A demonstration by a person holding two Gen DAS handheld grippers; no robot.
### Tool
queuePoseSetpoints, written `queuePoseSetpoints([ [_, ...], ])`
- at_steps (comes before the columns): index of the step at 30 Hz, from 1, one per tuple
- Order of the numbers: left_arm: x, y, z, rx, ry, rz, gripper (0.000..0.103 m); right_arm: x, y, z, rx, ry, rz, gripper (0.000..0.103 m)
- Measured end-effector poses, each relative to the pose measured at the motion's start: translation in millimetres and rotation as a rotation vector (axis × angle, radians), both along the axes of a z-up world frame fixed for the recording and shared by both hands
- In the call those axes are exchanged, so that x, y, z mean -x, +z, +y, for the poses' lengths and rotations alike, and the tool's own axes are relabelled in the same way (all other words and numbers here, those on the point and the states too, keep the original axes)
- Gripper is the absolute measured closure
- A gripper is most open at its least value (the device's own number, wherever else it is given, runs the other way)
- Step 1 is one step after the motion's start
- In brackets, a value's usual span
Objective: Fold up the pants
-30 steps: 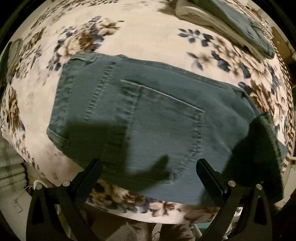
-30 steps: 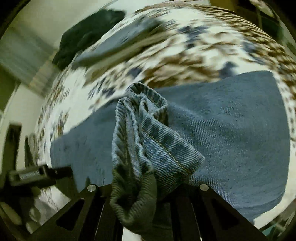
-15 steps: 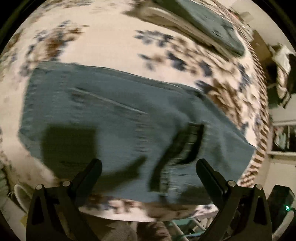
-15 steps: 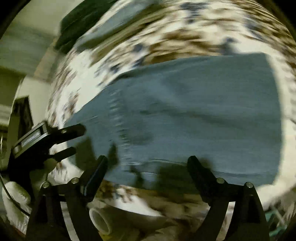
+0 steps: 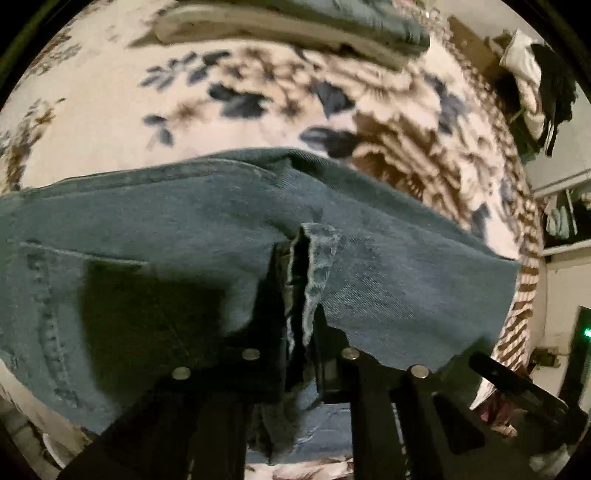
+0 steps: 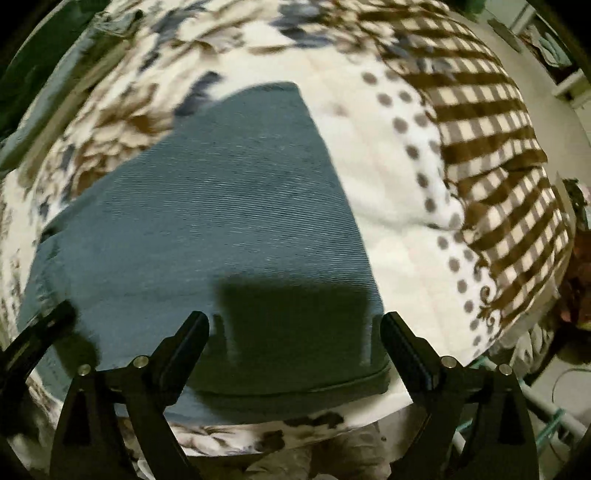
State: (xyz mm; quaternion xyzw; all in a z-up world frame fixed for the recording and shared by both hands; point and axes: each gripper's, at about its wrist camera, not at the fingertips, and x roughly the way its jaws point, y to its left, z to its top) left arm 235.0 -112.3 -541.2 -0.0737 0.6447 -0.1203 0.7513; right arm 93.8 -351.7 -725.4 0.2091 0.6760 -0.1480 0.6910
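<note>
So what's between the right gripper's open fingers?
Shaded denim: the near edge of the jeans lies between the right gripper fingers, ungripped, in the right wrist view.

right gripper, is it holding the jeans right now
No, the right gripper hangs with its jaws spread wide and nothing between them, above the jeans lying flat on the floral blanket.

Bare floral bed (image 5: 229,62) between the pants (image 5: 184,221) and a folded stack (image 5: 295,22) at the far edge, open dotted quilt (image 6: 388,177) right of the pants, checked blanket (image 6: 491,129) heaped beyond it
</note>
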Motion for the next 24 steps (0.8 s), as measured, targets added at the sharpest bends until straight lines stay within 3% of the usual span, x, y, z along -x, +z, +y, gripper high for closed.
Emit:
queuePoseSetpoints([
  [2, 2.5, 1.2, 9.8, -0.010, 0.005, -0.013, 0.095, 0.4, -6.3, -1.9, 0.010, -0.003, 0.026, 0.007],
  [7, -2.7, -13.2, 25.9, 0.011, 0.041, 0.050, 0.095, -2.7, -20.5, -1.4, -0.014, -0.012, 0.065, 0.007],
  [9, -1.8, -9.8, 33.3, 0.072, 0.074, 0.079, 0.090, 0.3, -19.0, 0.5, -0.032, -0.015, 0.070, 0.007],
  [12, 7.6, -8.7, 49.5, 0.169, 0.151, 0.143, 0.075, 26.5, -12.2, 2.9, -0.098, -0.062, 0.078, 0.007],
  [14, 19.7, -8.3, 60.5, 0.194, 0.188, 0.171, 0.074, 51.4, -11.6, -7.2, -0.167, -0.130, 0.090, 0.008],
  [15, 26.8, -9.5, 65.8, 0.196, 0.204, 0.185, 0.074, 63.5, -13.8, -10.8, -0.218, -0.179, 0.086, 0.010],
  [19, 46.4, -19.0, 77.2, 0.221, 0.278, 0.258, 0.074, 94.0, -23.6, -25.1, -0.425, -0.386, 0.035, 0.042],
  [21, 48.9, -18.7, 75.7, 0.215, 0.301, 0.270, 0.074, 100.7, -32.0, -28.4, -0.505, -0.469, 0.017, 0.044],
  [24, 47.5, -21.1, 69.9, 0.211, 0.314, 0.274, 0.074, 97.7, -41.1, -24.4, -0.540, -0.526, 0.017, 0.044],
])
